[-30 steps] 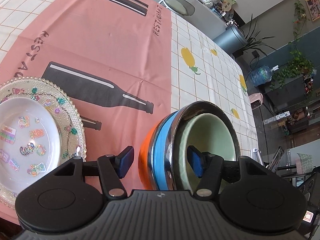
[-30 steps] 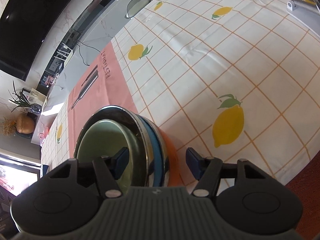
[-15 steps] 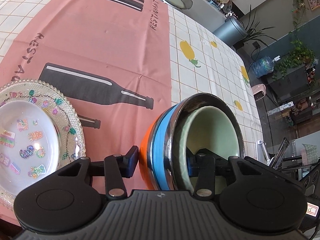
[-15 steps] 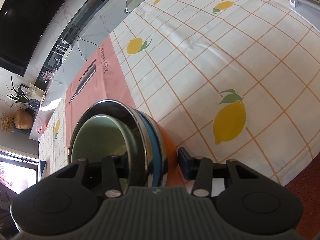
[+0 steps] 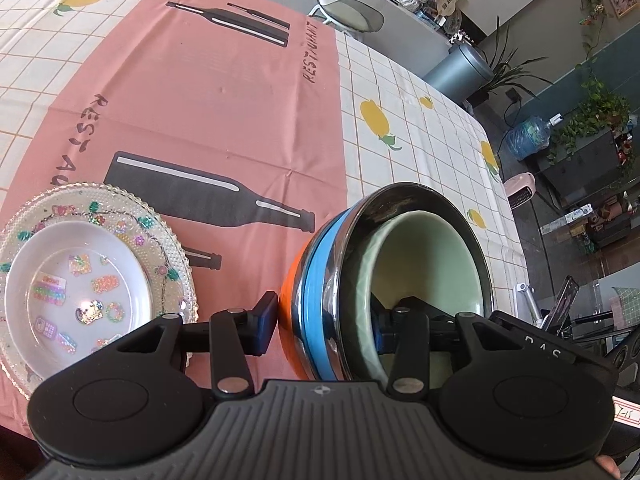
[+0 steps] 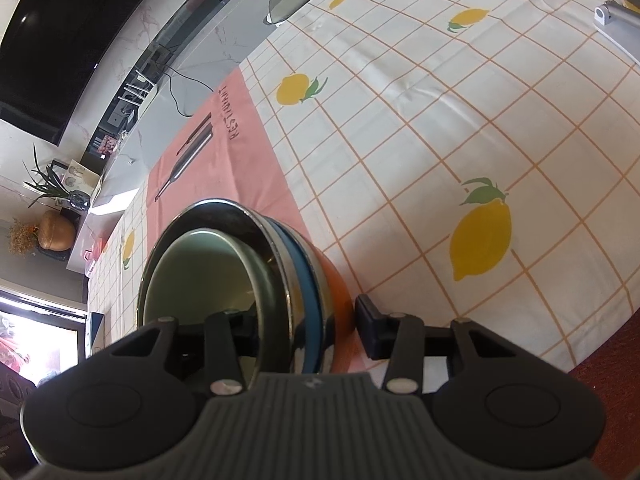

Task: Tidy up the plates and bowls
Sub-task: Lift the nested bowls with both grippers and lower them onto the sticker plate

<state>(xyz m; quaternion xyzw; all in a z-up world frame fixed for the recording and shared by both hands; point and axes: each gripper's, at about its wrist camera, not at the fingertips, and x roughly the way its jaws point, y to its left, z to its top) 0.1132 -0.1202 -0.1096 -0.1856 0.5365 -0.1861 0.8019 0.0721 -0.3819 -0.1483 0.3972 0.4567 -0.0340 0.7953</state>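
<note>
i've got the bowl stack pinched from both sides — left claw clenched over its left wall, right claw over the right, one finger inside, one outside. it sits between them on the surface; the plates lie just left.

The pink cloth carries "RESTAURANT" (upside down, partly cut off); the left tongs' housing shows "DAS".

The desk has a white cloth with yellow lemons. A pink mat with black bottles lies on top. A sparkly plate sits on the mat.
</note>
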